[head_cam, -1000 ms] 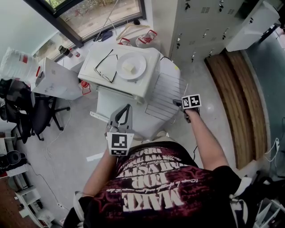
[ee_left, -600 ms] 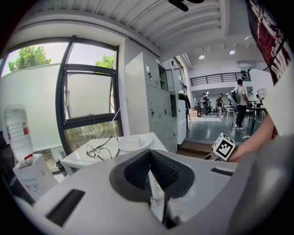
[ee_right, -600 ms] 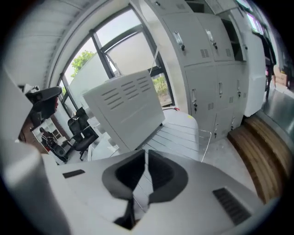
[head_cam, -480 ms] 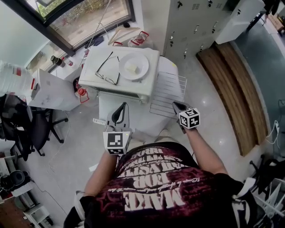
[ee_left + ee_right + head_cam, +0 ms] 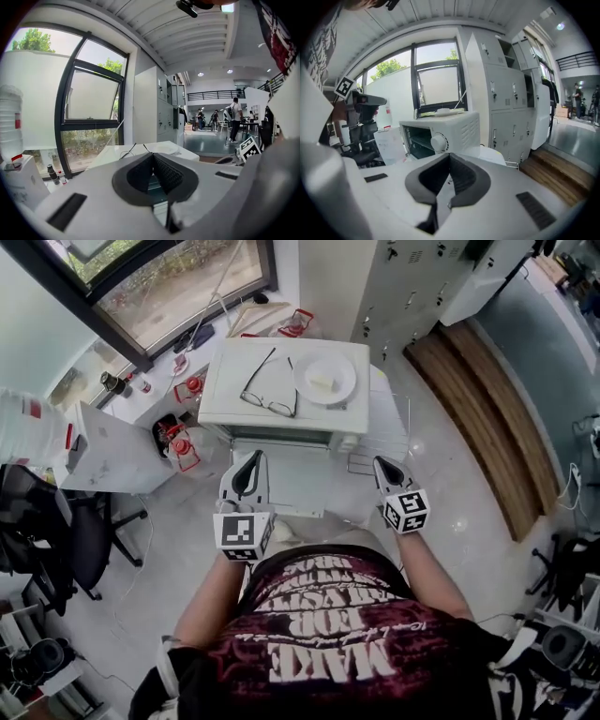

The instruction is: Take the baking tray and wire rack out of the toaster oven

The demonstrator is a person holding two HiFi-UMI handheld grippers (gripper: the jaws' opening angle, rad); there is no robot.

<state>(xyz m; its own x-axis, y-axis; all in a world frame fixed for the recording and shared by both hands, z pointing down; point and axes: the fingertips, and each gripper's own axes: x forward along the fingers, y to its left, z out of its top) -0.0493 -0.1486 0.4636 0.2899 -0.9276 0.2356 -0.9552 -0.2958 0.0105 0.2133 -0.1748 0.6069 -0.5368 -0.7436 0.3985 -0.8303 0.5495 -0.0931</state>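
Rack (image 5: 386, 432): out of the oven (image 5: 281, 395). It lies flat on the table (image 5: 378, 381) just to the oven's right, with nothing holding it. That half of the task reads as done.

Tray: not seen outside the oven in any view. The door (image 5: 281, 482) hangs open. The right gripper view looks into the dark cavity and shows one flat level across it, probably the tray on its runner, but too small to confirm. Judged as still to be pulled.

Left gripper (image 5: 249, 465): clenched, pads meeting, nothing between them; in front of the open door.

Right gripper (image 5: 384, 468): clenched and empty as well, near the rack's front edge but clear of it.

Oven top carries glasses (image 5: 267, 390) and a plate (image 5: 324, 378); both untouched.

Remaining: open a gripper, reach into the cavity, grip the tray's front lip, draw it out level and set it down.
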